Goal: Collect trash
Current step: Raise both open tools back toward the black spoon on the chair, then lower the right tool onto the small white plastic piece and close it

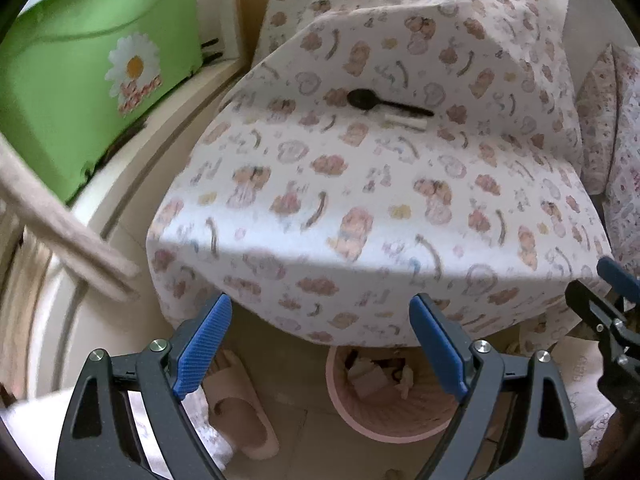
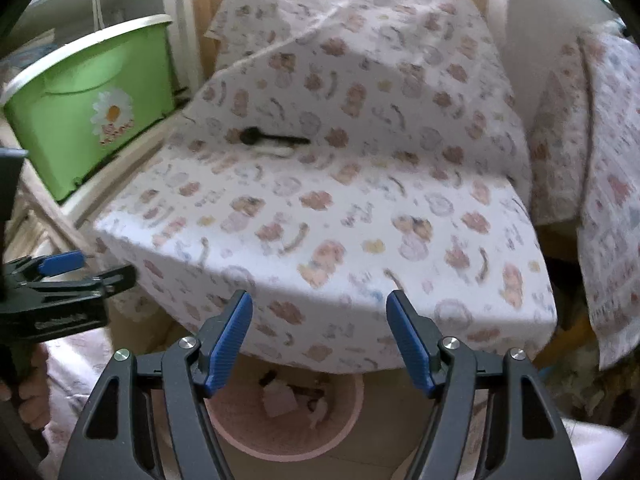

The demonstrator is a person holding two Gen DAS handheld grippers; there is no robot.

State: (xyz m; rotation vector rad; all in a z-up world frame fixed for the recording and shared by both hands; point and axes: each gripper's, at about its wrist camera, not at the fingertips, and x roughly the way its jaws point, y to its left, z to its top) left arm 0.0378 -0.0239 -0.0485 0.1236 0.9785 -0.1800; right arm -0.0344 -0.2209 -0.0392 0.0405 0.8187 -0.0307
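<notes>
Spoon (image 1: 387, 105) black, on patterned cloth (image 1: 360, 208) | left tool (image 1: 320, 346) released | right tool (image 2: 320, 340) released | bin (image 2: 240, 432) below

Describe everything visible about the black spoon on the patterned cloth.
The black spoon is small and looks like plastic, with a rounded bowl and a thin straight handle. It lies flat on the patterned cloth, bowl toward the green bin. A small white piece lies alongside its handle; contact is unclear. Neither gripper touches it.
</notes>
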